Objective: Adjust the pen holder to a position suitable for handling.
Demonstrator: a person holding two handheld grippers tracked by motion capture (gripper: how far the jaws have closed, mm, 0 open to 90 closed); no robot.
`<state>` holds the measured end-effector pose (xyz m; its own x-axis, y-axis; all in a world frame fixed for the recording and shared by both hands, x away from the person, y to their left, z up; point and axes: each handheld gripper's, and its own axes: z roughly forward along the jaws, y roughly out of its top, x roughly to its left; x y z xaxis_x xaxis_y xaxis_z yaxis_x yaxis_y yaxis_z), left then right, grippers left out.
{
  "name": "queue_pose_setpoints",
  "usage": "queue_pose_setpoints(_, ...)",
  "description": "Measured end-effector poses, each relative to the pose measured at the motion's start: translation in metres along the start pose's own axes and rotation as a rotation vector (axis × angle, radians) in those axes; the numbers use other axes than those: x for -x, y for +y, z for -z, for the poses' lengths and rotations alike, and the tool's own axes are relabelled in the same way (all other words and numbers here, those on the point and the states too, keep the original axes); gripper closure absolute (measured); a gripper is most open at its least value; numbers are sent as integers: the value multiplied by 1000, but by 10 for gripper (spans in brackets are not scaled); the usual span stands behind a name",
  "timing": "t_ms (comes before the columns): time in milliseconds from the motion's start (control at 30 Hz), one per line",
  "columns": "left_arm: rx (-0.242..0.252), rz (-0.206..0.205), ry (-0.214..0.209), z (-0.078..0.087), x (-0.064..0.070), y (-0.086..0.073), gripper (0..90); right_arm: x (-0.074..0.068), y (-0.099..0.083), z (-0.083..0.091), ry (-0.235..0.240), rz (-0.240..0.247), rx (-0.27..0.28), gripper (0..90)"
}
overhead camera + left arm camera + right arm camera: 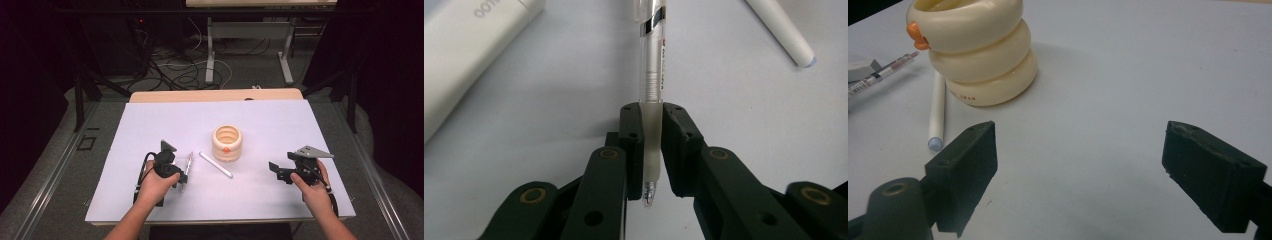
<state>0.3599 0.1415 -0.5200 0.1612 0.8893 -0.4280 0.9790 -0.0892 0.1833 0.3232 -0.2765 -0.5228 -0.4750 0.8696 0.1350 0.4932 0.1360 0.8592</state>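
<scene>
The broad white worktop point(150, 125) carries everything here, a pale sheet over a wooden board whose far edge shows beyond it; near its middle stands the cream, ribbed, ring-stacked holder with a small orange spot on its side point(227, 143), upright and open at the top; in the right gripper view the same holder point(983, 55) sits ahead and to the left of the jaws, well apart from them. The right gripper point(281, 173) rests low over the right part of the worktop in the person's right hand point(315, 190); its two black jaws stand wide apart with bare worktop between them, holding nothing. The left gripper point(181, 176) lies to the left of the holder in the person's left hand point(155, 186); its jaws are closed on the clear plastic ballpoint pen with a frosted grip point(651, 100), clamped at the grip end, tip pointing back toward the hand and barrel running away from it. From above that pen point(188, 164) lies low over the worktop, just left of the slim white capped pen point(215, 164), which lies flat in front of the holder, slanting toward the right; the two pens are near but apart.
</scene>
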Motion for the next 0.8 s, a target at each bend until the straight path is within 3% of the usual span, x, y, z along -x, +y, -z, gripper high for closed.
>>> queue_pose_setpoints(167, 30, -59, -11, 7, -2, 1, 801, 0, 0, 0, 0, 1, -1, 140)
queue_pose_setpoints(233, 66, -52, -10, 9, -1, 0, 801, 0, 0, 0, 0, 2, -1, 140)
queue_pose_setpoints(367, 120, -113, -12, 18, -3, 1, 800, 0, 0, 0, 0, 0, -1, 141)
queue_pose_setpoints(433, 145, -109, -20, 21, -2, 1, 800, 0, 0, 0, 0, -1, -2, 141)
queue_pose_setpoints(467, 157, -126, -20, 23, -2, 1, 800, -1, 0, 0, 2, -6, -4, 141)
queue_pose_setpoints(800, 281, -255, 20, 40, 7, -2, 800, 0, 0, 0, -1, 0, -2, 140)
